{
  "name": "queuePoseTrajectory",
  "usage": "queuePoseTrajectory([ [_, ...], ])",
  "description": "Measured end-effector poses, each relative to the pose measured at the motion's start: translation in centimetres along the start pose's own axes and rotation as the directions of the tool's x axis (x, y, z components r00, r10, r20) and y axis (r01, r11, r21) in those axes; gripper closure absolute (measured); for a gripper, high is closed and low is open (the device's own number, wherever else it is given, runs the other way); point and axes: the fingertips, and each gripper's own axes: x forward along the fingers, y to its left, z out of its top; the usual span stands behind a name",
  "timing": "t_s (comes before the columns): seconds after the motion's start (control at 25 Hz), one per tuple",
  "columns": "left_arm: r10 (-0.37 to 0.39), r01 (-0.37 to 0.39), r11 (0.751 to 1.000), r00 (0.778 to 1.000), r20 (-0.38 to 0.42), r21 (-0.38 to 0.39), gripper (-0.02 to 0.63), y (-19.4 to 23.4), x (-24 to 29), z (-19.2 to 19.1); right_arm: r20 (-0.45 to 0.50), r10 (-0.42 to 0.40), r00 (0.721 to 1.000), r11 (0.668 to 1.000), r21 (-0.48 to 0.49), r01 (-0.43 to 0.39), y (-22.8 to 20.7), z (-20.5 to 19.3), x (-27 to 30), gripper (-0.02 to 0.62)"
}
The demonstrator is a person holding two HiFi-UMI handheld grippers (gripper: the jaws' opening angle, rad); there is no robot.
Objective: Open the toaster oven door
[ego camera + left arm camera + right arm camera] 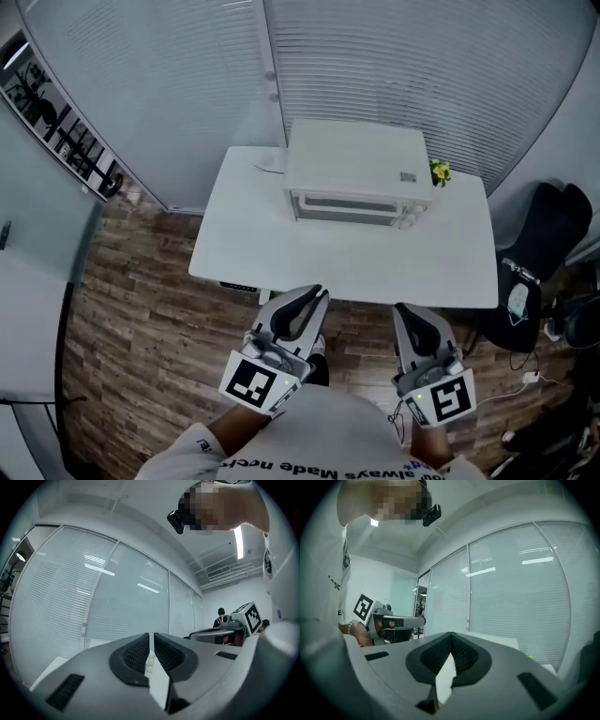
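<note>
The white toaster oven (356,169) stands at the back middle of the white table (272,253). Its glass door (352,207) faces me and is closed. Both grippers hang low in front of my body, short of the table's near edge and well away from the oven. My left gripper (319,292) (151,637) is shut with nothing held between its jaws. Its ribbed pads (136,654) stand almost together. My right gripper (401,309) (451,634) is shut and empty too, with its tips touching. Each gripper view shows the other gripper alongside.
A small yellow-green object (439,172) sits on the table to the right of the oven. Left of the oven lies a flat white item (270,164). A black chair (548,244) and cables stand at the right. Blinds on glass walls (422,66) back the table. The floor is wood.
</note>
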Motion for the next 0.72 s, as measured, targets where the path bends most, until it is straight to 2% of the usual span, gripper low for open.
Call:
queuePoseTrajectory([
  [0.32, -0.022, 0.022, 1.000, 0.999, -0.024, -0.008, 0.558, 5.5, 4.2, -0.5, -0.007, -0.009, 1.000, 1.000, 0.009, 0.009, -2.3, 0.1, 6.6, 0.588],
  [0.72, -0.024, 0.023, 1.000, 0.998, -0.051, -0.018, 0.566, 10.3, 6.8, -1.6, -0.008, -0.020, 1.000, 0.999, 0.027, 0.020, -4.0, -0.3, 11.6, 0.588],
])
